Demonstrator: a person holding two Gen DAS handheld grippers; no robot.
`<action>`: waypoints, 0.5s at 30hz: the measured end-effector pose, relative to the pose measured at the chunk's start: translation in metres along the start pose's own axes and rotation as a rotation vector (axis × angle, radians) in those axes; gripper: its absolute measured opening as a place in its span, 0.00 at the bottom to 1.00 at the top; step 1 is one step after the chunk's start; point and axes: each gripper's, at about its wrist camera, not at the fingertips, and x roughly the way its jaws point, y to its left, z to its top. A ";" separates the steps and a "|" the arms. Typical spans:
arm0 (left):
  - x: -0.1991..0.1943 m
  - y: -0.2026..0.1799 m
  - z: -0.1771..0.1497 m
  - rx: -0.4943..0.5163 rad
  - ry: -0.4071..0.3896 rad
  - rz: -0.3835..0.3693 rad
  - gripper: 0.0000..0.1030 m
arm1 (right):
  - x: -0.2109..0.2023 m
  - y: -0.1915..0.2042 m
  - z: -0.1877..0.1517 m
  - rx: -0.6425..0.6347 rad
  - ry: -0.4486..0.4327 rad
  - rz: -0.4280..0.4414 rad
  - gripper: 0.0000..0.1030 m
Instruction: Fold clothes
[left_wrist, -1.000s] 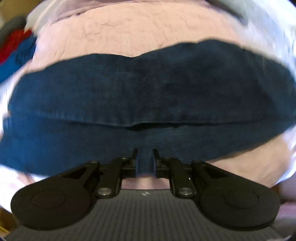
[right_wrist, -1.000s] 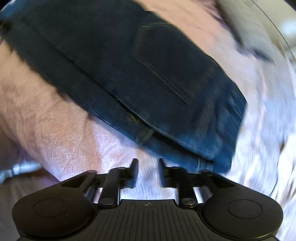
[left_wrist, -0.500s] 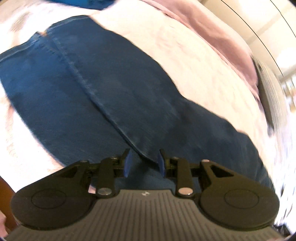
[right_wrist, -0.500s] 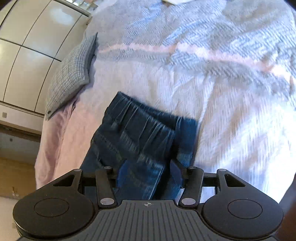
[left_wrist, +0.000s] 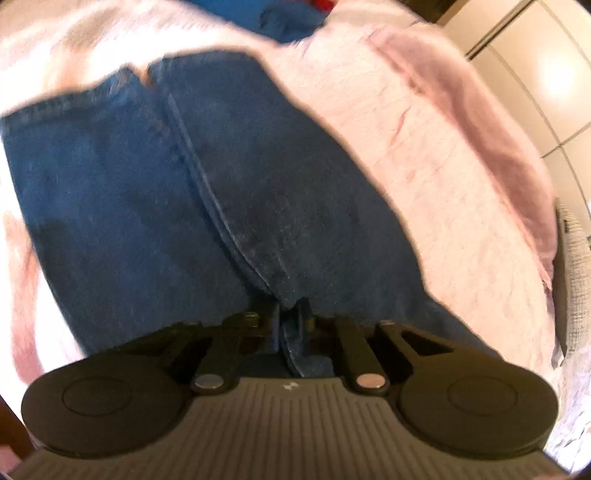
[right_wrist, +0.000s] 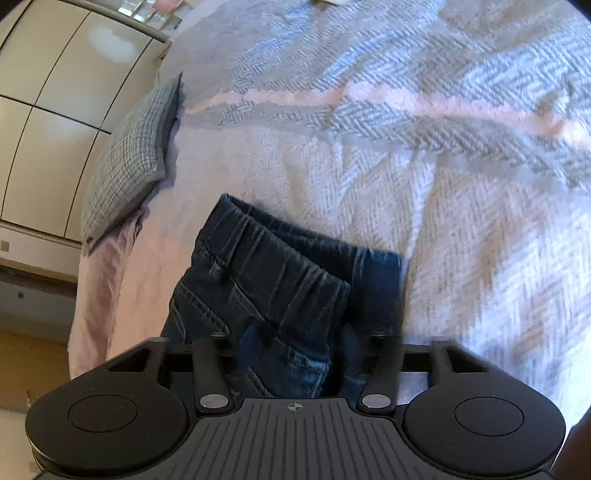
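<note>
A pair of dark blue jeans (left_wrist: 207, 192) lies on a pink bed cover (left_wrist: 436, 155), legs stretching away to the hems at the far left. My left gripper (left_wrist: 293, 317) is shut on a fold of the jeans along the seam. In the right wrist view the elastic waistband of the jeans (right_wrist: 280, 266) bunches up just ahead of my right gripper (right_wrist: 295, 343). Its fingers stand wide apart with the denim between them.
A grey checked pillow (right_wrist: 133, 155) lies at the bed's left edge. A grey-and-white herringbone blanket (right_wrist: 424, 147) with a pink stripe covers the far bed. Blue and red clothes (left_wrist: 280, 18) lie beyond the jeans. White wardrobe doors (right_wrist: 55, 74) stand at left.
My left gripper has closed onto the jeans seam, and its view has turned along the legs. My right gripper swung to the waistband end and opened wide around it.
</note>
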 end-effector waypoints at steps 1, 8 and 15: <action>-0.014 -0.004 -0.003 0.032 -0.056 -0.027 0.03 | -0.003 0.003 0.002 -0.021 -0.005 0.007 0.15; -0.060 0.016 -0.044 0.173 -0.128 0.012 0.04 | -0.021 -0.003 0.014 -0.133 0.016 0.009 0.13; -0.066 0.019 -0.069 0.148 -0.139 0.049 0.05 | -0.032 -0.007 0.018 -0.176 0.006 -0.006 0.13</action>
